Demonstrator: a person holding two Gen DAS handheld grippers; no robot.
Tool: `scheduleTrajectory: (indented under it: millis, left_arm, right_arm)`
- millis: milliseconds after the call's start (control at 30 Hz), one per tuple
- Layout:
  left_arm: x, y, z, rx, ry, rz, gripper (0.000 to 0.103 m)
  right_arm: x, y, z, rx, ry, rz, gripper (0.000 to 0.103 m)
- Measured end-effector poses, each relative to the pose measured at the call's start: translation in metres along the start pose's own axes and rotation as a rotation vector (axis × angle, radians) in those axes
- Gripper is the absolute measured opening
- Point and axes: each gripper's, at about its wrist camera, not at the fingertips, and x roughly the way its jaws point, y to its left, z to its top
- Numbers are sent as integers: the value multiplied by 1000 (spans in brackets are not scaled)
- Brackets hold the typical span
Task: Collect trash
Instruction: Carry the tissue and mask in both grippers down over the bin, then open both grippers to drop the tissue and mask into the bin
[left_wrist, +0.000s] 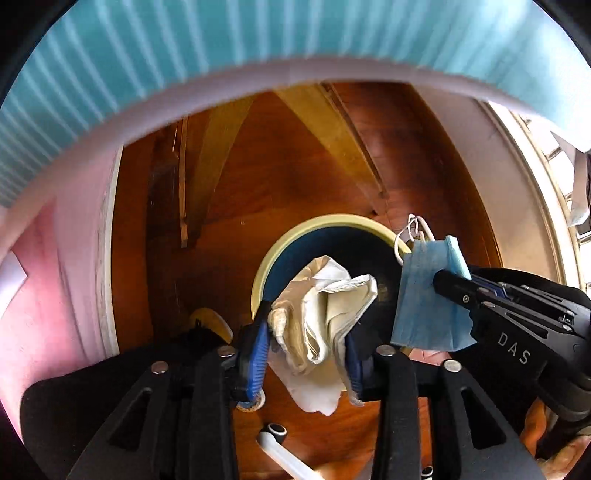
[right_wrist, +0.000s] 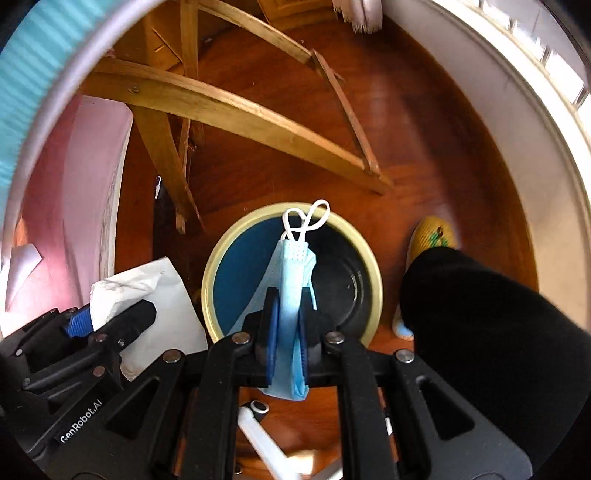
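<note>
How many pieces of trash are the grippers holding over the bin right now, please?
2: a crumpled tissue in the left gripper and a blue face mask in the right gripper, both above the bin.

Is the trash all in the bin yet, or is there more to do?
Not yet. Both pieces are picked up: the left gripper pinches a crumpled tissue, and the right gripper pinches a blue face mask. Both hang above the open bin, which looks empty inside. Left to do: let go so they drop in.
</note>
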Motion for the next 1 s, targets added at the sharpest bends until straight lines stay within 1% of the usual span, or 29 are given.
scheduleTrajectory:
  millis: [33,67,100,133,167,233,333,467,667,867,1000]
  left_arm:
    - [4,-3,-4,-7,6,1,43]
    - [6,-2,-2,-9,9,5,46]
    - [6,-3,-2,-10,14,12,53]
    - [9,-5,-5,-10,15,18,60]
    - [9,-6,-3,-8,10,22,63]
    - [13,-5,-10,-2,0,34,67]
    - [12,-1,-15,-6,0,26,72]
    - [12,0,-19,-10,-5,18,73]
    - [4,7,-23,-39,-25,5,73]
    - [-17,19,-28,-84,-56,-13,73]
    - [-38,19,-31,-57,-69,2,73]
  right_arm:
    - [4,-1,1,4,10,4,13]
    - [9,-5,2,4,13,4,21]
    - [11,-6,3,3,15,5,26]
    - [12,-7,3,1,13,10,37]
    - [15,-7,5,0,12,14,47]
    - [17,-8,4,-2,11,12,48]
    - [23,-10,5,13,22,15,48]
    - [29,-12,7,18,26,10,49]
    - [28,-10,6,2,12,4,49]
    - [17,-5,4,-20,-19,-10,49]
    - [-1,3,2,-56,-30,-9,49]
